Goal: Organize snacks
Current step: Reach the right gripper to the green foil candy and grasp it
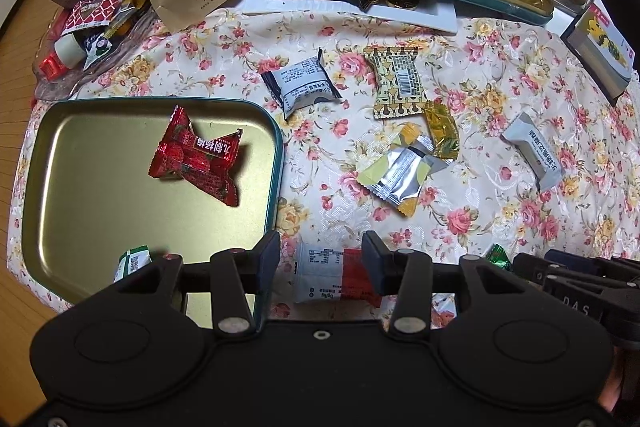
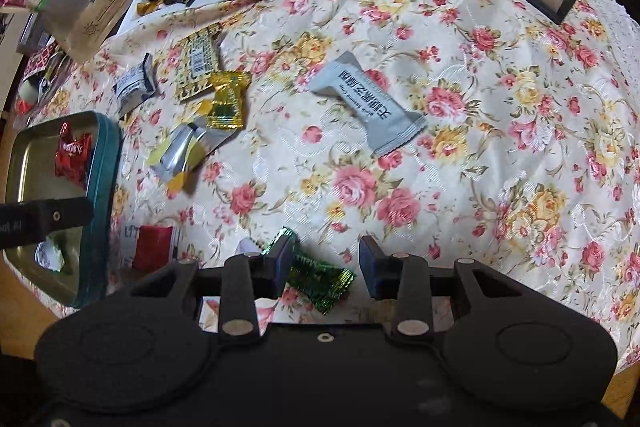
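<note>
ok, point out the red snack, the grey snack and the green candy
red snack (image 1: 196,161), left wrist view, middle of wrapper
grey snack (image 2: 366,105), right wrist view, printed middle
green candy (image 2: 320,279), right wrist view, wrapper body

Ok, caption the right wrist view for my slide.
Right gripper open over a green candy on the floral tablecloth.

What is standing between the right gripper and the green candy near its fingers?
Nothing visible. The right gripper is open, and the green candy lies on the floral tablecloth between its fingers, close to the left one. No other snack covers it.
</note>
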### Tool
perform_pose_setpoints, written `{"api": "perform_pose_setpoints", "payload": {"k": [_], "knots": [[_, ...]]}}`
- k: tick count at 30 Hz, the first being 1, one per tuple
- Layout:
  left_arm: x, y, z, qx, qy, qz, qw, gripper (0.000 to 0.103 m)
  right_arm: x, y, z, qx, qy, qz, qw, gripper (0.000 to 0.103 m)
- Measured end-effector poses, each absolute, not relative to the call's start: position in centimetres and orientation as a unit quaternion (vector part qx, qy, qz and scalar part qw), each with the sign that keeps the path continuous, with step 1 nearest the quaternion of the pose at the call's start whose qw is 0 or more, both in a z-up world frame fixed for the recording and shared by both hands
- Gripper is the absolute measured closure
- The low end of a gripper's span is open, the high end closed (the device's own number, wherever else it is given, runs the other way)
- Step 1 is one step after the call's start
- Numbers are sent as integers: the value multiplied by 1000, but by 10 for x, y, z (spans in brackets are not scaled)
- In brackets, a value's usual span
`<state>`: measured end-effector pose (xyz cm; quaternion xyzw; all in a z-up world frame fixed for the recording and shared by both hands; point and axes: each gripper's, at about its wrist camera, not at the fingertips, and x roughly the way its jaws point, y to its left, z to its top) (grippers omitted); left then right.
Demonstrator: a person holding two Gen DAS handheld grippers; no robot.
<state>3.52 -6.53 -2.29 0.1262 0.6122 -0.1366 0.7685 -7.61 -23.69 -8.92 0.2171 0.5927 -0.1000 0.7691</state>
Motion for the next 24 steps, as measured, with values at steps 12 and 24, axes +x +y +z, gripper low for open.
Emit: {"api": "perform_pose_setpoints", "payload": {"k": [12, 24], "knots": [[35, -64, -24, 125, 615, -138, 766, 50, -75, -211, -99, 129, 609, -69, 780, 63], [38, -63, -19, 109, 618, -140, 766, 50, -67, -224, -110, 157, 593, -101, 783, 63]]}}
